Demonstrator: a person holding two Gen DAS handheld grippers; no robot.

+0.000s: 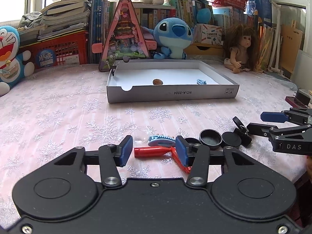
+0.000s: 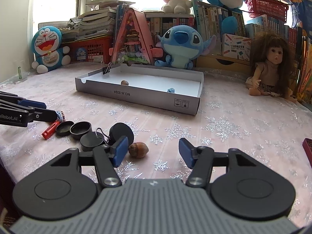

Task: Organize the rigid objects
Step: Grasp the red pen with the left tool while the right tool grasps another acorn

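Red tool: your left gripper [image 1: 154, 152] straddles the red plastic piece [image 1: 152, 151] near the front edge of the bench, a blue toothed clip [image 1: 160, 139] just beyond it; the fingers stand partly open and you cannot call it gripped, since a gap shows at the left pad
Hazelnut: your right gripper [image 2: 154, 152] has the loose hazelnut [image 2: 138, 149] just beside its left finger, well off centre; the fingers stand about half open and hold nothing
Why so placed: each hand looks lined up on one small item, probably to carry both to the box in one go
Loose pile: black round lids [image 2: 81, 130] and a binder clip [image 2: 101, 133] lie touching one another between your two hands
Box: the shallow white box [image 1: 171, 95] sits mid-bench and already holds a nut [image 1: 157, 81] and a blue clip [image 1: 201, 81], with a black binder clip [image 2: 106, 68] on its far-left wall
Surface: a pink cloth with silver snowflakes [image 1: 58, 117] covers the bench, so small round things may roll
Room: plush toys, a doll [image 2: 271, 66], stacked books and red baskets line the back edge, under bright windows
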